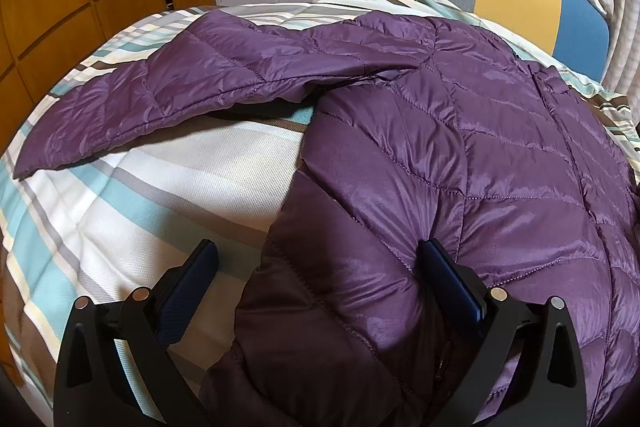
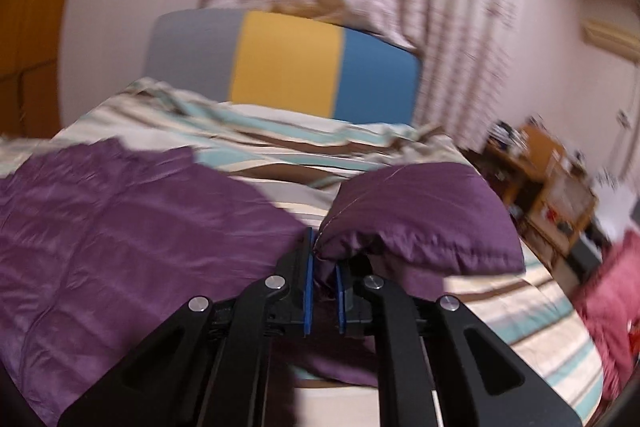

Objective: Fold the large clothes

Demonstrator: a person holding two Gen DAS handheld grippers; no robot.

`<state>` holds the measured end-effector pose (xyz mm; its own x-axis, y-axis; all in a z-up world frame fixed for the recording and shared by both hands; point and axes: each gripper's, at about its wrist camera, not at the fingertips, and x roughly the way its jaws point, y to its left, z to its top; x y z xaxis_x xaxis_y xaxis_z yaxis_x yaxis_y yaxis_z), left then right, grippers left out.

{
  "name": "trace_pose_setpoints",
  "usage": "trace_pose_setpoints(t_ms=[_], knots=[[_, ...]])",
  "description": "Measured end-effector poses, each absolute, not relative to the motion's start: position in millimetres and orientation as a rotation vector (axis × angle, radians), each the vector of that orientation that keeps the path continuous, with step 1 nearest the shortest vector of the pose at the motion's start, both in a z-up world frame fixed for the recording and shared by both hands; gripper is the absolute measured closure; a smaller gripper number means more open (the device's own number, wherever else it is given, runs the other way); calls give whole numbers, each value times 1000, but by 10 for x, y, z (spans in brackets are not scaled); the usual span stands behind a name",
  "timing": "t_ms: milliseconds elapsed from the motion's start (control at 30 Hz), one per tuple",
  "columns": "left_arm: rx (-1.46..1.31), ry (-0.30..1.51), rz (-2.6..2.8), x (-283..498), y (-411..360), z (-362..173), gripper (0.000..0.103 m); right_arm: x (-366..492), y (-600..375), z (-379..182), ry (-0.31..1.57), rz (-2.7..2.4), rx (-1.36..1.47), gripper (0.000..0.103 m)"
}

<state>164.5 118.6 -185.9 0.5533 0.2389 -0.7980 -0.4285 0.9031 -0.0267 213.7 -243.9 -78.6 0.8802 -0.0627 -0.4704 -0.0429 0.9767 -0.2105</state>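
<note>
Visibly one purple jacket [image 1: 460, 167], two grippers [image 2: 322, 267]

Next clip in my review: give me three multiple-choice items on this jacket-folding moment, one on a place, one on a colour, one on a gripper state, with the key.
1. Where does the puffer jacket lie?
A. on the striped bedspread
B. on a bare wooden floor
C. over a chair back

2. What colour is the middle panel of the headboard?
A. red
B. yellow
C. green

3. How does the right gripper stand?
A. wide open above the bed
B. shut on nothing
C. shut on a sleeve of the jacket

Key: 1 A, the purple quilted fabric is spread over the striped cover. 2 B, a yellow panel sits between a grey one and a blue one. 3 C, purple fabric is pinched between the blue pads, the sleeve bunched just beyond them.
</note>
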Motion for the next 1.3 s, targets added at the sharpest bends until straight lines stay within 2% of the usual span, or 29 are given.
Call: trace_pose_setpoints(t_ms=[433,667,800,833,867,900,967,1133,1300], knots=[[-230,898,399,1632,1186,-1857,3,2000,-795,-1376,436,266,-595,96],[-230,898,399,1627,1183,-1863,3,1825,-438,-1685,390,452,-782,95],[-234,900,395,1638,1188,-1858,3,1857,-310,-1874,423,504,-873,91],[-235,903,394,1644,1192,-1853,3,1882,-331,-1864,427,507,-863,88],[-237,907,392,1649,1199,-1844,3,1909,-369,-1833,432,515,-847,75],[-239,916,390,1658,1208,-1829,3,1920,-422,-1779,432,513,-823,57],[-239,934,387,1660,1204,-1781,3,1889,-576,-1619,410,512,-744,40],[-251,865,333,1631,1056,-1437,3,1865,-1084,-1341,450,440,-540,35],[-256,810,219,1912,698,-1161,3,1947,-1680,-1347,555,242,-308,33]])
